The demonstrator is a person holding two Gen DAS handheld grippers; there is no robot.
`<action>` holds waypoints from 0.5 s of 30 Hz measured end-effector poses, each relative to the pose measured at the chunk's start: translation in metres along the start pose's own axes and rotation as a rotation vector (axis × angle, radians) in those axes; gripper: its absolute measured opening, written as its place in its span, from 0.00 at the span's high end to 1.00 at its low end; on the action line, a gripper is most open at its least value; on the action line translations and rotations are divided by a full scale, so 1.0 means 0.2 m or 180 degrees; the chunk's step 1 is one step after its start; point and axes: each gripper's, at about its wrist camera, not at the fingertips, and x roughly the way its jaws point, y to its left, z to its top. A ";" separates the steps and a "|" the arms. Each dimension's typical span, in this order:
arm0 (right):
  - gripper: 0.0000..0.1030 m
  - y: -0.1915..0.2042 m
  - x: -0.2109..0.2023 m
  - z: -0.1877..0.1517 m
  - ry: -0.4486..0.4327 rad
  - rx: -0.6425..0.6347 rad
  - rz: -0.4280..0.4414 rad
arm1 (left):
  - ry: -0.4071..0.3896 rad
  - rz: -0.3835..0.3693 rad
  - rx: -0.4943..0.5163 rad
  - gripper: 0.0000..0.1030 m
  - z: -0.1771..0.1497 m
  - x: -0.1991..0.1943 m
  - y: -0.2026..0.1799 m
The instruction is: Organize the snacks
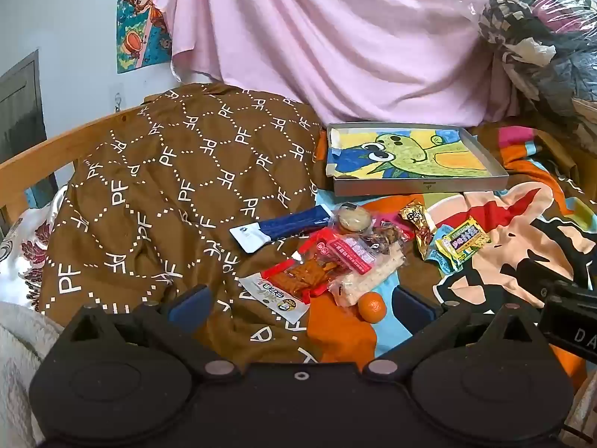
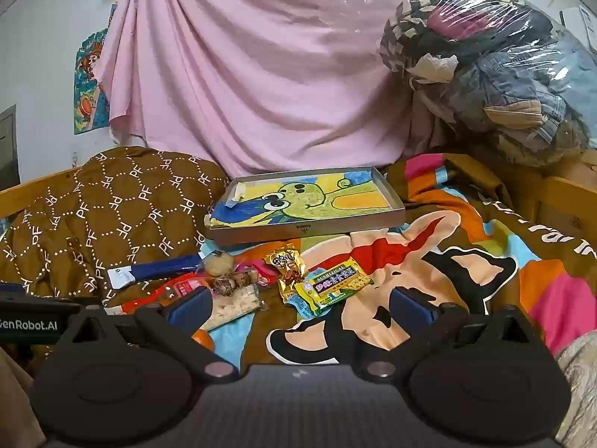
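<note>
On the bed, in front of a shallow grey tray [image 1: 421, 186] lined with a frog drawing, lay the snacks in a loose heap: a navy-and-white sachet [image 1: 283, 226], a round wrapped cake [image 1: 352, 218], a red packet [image 1: 335, 257] overlapping a clear pack of pale bars [image 1: 367, 280], a white-and-yellow wrapper [image 1: 276, 298], a gold-wrapped sweet [image 1: 418, 226], a yellow-green packet [image 1: 462, 242] and a small orange [image 1: 371, 307] nearest the camera. None sat in the tray. Left claw [image 1: 298, 300]: released, jaws wide, hovering short of the heap, nothing between them. Right claw [image 2: 298, 304]: likewise released and empty, the yellow-green packet [image 2: 335, 283] lying just ahead. Surroundings: a brown patterned quilt [image 1: 156, 186], a cartoon-print sheet [image 2: 429, 261], a pink drape [image 1: 335, 37]. Judged stage: the start, nothing sorted; the next move probably calls for lowering one claw over a single item and closing on it.
</note>
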 end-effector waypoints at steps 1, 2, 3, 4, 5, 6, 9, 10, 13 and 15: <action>0.00 0.00 0.00 0.00 0.0000 0.0003 0.0000 | -0.0002 0.0005 0.0003 0.01 0.00 0.00 0.00; 0.00 0.00 0.00 0.00 -0.0001 0.0005 0.0000 | -0.0003 0.0005 0.0006 0.01 0.00 0.00 0.00; 0.00 0.00 0.00 0.00 0.0001 0.0004 0.0001 | -0.0004 0.0005 0.0007 0.01 0.00 0.00 0.00; 0.00 0.00 0.00 0.00 0.0003 0.0003 0.0001 | -0.0003 0.0006 0.0005 0.01 0.00 0.00 0.00; 0.00 0.00 0.00 0.00 0.0004 0.0004 -0.0001 | -0.0001 0.0005 0.0002 0.01 0.00 0.00 0.00; 0.00 0.00 0.00 -0.01 0.0003 0.0005 -0.0002 | 0.0000 0.0005 -0.0001 0.01 0.00 0.00 0.00; 0.00 0.00 0.01 -0.01 0.0005 0.0005 -0.0002 | 0.0000 0.0006 0.0008 0.01 0.00 0.00 0.00; 0.00 0.00 0.01 -0.01 0.0005 0.0006 -0.0001 | 0.0001 0.0006 0.0007 0.01 0.00 0.00 0.00; 0.00 0.00 0.00 -0.01 0.0005 0.0006 -0.0001 | 0.0003 0.0000 0.0004 0.01 0.00 0.00 0.00; 0.00 0.00 0.00 -0.01 0.0006 0.0007 -0.0001 | 0.0001 -0.0003 0.0001 0.01 0.00 0.00 0.00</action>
